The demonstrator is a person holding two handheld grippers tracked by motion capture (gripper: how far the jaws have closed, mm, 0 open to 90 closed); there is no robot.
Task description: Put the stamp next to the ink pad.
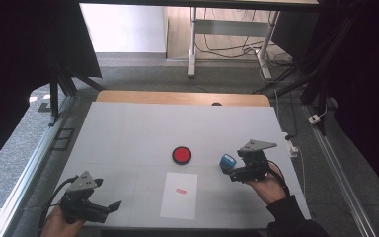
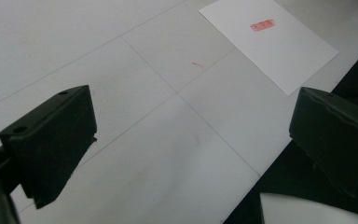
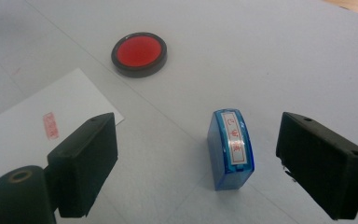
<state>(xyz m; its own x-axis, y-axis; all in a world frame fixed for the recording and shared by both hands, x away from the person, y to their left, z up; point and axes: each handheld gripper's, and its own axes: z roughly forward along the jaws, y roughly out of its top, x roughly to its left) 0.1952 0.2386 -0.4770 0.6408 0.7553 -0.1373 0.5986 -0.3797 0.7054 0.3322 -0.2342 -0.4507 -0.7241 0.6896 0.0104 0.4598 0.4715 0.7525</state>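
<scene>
Your right gripper stands open, jaws either side of the blue stamp, not touching it. The stamp stands upright on the table, right of the red ink pad. The paper bears one red imprint, illegible from here. Your left gripper is open, holding nothing, at the table's near edge.

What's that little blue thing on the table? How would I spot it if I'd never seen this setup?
Start at the white sheet of paper near the table's front edge, then the round red ink pad just beyond it. To their right, before the open right gripper, stands the blue stamp. It is the only blue, blocky item, with a white label bearing red characters.
</scene>
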